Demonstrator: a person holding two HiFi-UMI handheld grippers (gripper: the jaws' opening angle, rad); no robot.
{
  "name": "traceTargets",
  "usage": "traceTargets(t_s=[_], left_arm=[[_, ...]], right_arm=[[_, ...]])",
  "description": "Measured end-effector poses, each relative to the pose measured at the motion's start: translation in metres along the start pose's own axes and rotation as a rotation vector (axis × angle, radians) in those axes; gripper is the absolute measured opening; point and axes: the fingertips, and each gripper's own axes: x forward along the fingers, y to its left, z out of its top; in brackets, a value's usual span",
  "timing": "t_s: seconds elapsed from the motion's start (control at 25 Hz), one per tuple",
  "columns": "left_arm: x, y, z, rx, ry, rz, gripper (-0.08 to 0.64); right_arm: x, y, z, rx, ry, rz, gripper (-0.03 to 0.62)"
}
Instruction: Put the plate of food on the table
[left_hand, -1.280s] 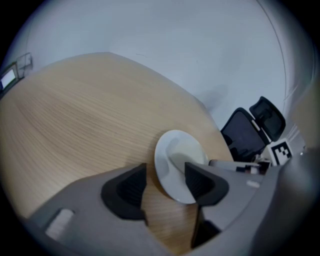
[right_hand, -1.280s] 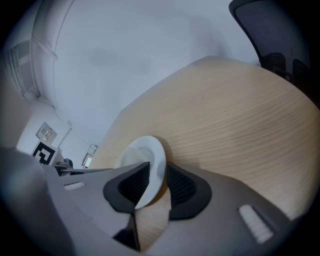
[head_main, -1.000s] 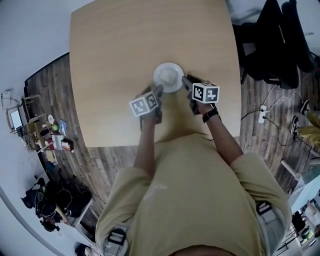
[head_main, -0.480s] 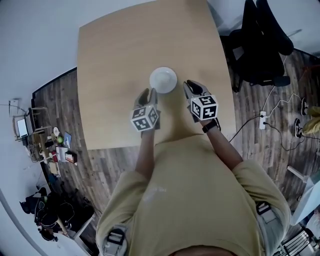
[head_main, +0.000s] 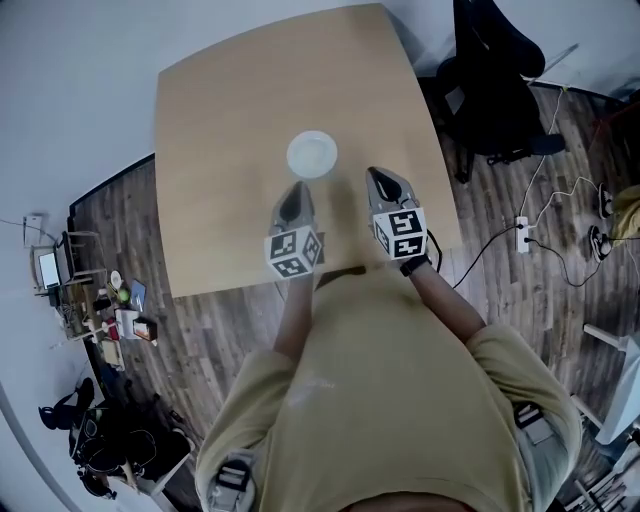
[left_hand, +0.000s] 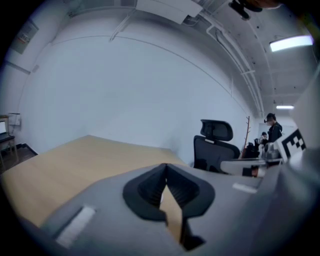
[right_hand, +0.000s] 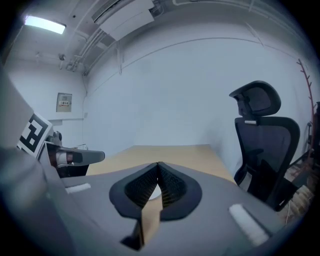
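Plate: the white plate (head_main: 312, 154) sits flat near the middle of the worktop (head_main: 220, 110), well apart from every edge and corner.
Plate contents: from the head view only a pale, washed-out centre shows; I cannot tell what food, if any, lies on it.
Left gripper: the left gripper (head_main: 296, 190) is between the plate and the near edge, not touching the plate. Its jaws have just been closing and now meet tip to tip, with nothing between them.
Right gripper: the right gripper (head_main: 380, 178) is level with it, further toward the right edge and also apart from the plate. Its jaws have just been closing as well and are now together and empty.
Task state: judging by how things lie, the plate is already set down and released.
Risk, knock: a gripper dropping or swinging toward the far edge could strike the rim and slide or tip the plate, because both noses point toward it.
Risk, re-grasp: if the plate needs shifting, closed jaws would only push it, so they would have to open first.
Risk, spill: whatever lies on the plate could shift if it is bumped.
Risk, falling: this seems low, given the bare worktop all round the plate.
Surroundings: a black office chair (head_main: 490, 90) stands off the far right corner, clear of the plate.
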Motion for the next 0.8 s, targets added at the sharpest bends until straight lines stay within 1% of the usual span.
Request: traceTargets(t_s=[0.12,0.28,0.36,0.52,0.64,0.8], left_arm=[[-0.021,-0.012,0.001,0.007,-0.041,0.001,0.003],[-0.046,-0.020,-0.008,0.019,-0.049,0.028,0.003],[-0.056,-0.024,-0.015,0.013,-0.048,0.041,0.002],[-0.071,-0.029,-0.031,-0.014,-0.029,0.049,0.002],[-0.082,-0.033,-0.044,-0.038,-0.014,0.056,0.003],[-0.108,-0.017,-0.066,-0.069,0.041,0.110,0.003]], right_arm=[[-0.023,0.003,0.000,-0.016,-0.031,-0.034,0.005],[-0.049,0.005,-0.002,-0.031,-0.058,-0.064,0.005],[-0.059,0.005,-0.005,-0.039,-0.060,-0.067,0.005],[-0.073,0.007,-0.016,-0.056,-0.031,-0.068,0.005],[-0.087,0.008,-0.019,-0.061,-0.033,-0.066,0.005],[-0.097,0.021,-0.030,-0.034,-0.022,-0.036,0.005]])
